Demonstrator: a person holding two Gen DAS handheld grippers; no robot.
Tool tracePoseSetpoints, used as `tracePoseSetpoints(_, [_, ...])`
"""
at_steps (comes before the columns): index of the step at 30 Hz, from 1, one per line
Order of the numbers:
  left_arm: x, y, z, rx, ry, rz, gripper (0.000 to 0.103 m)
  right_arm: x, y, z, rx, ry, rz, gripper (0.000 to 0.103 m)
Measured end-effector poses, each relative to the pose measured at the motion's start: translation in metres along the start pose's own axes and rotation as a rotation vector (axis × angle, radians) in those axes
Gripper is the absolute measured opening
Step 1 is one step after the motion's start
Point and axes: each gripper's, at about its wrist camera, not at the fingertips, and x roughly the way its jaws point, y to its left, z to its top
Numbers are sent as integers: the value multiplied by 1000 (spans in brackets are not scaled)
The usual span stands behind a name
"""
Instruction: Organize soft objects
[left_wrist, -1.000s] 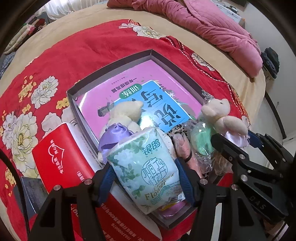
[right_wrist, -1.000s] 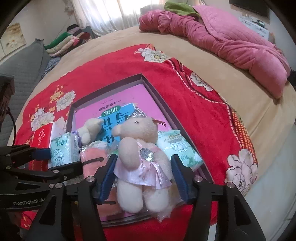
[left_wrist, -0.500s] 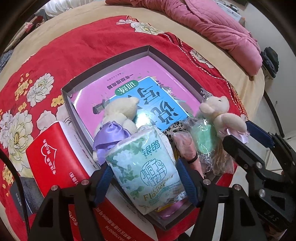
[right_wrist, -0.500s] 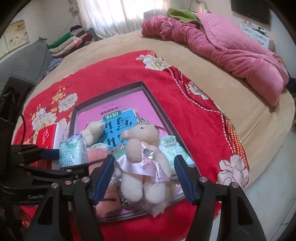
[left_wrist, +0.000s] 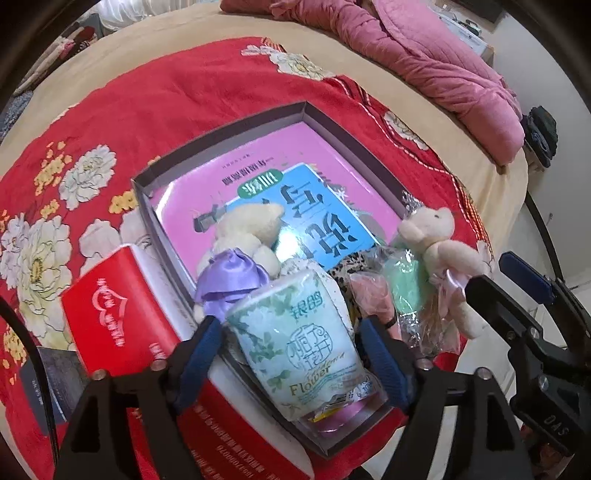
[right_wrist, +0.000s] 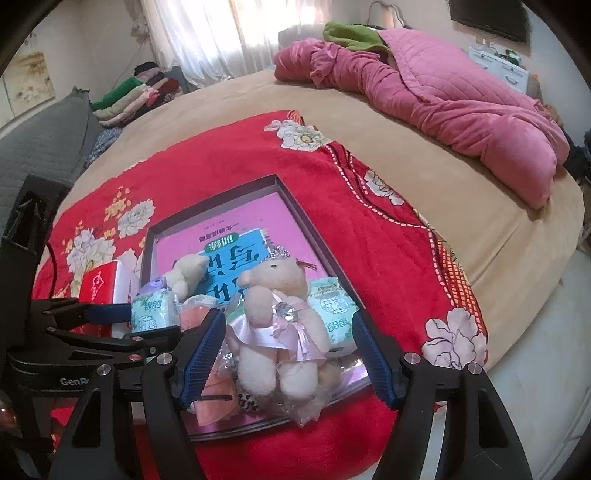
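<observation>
the tissue pack (left_wrist: 306, 339) stands at the near end of the gray tray (left_wrist: 221, 136), leaning on the purple-bow bear (left_wrist: 240, 254). it could tip out over the low near edge, because it is tall and soft. it sits between the blue pads of the left tool (left_wrist: 295, 354), which is opening and seems not to press it. the pink-dress bear (right_wrist: 277, 317) lies on crinkly bags at the tray's edge and might slide off. it is between the pads of the right tool (right_wrist: 288, 354), also opening, with gaps both sides. a red box (left_wrist: 122, 306) sits beside the tray on the bed (right_wrist: 369, 122).
</observation>
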Motion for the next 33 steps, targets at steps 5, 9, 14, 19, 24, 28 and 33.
tracePoseSetpoints(5, [-10,2,1,-8,-26,4,82,-4,-2,0,9,-9,-2,73])
tracePoseSetpoints(9, [-19,4,-1,-6,-48,29,86,-9,-5,0,42,-20,15,73])
tracePoseSetpoints(14, [-30,5,-4,-12,-67,39,86,-14,-5,2,34,-28,6,73])
tracePoseSetpoints(19, [-42,5,-9,-6,-91,43,86,-21,-3,1,36,-36,4,74])
tracePoseSetpoints(24, [-53,6,-17,-6,-107,37,86,-28,2,-1,28,-44,-3,74])
tracePoseSetpoints(28, [-66,7,-25,0,-136,42,86,-43,9,-5,14,-67,-12,74])
tracePoseSetpoints(33, [-85,11,-41,-7,-177,51,87,-65,21,-15,8,-94,-28,75])
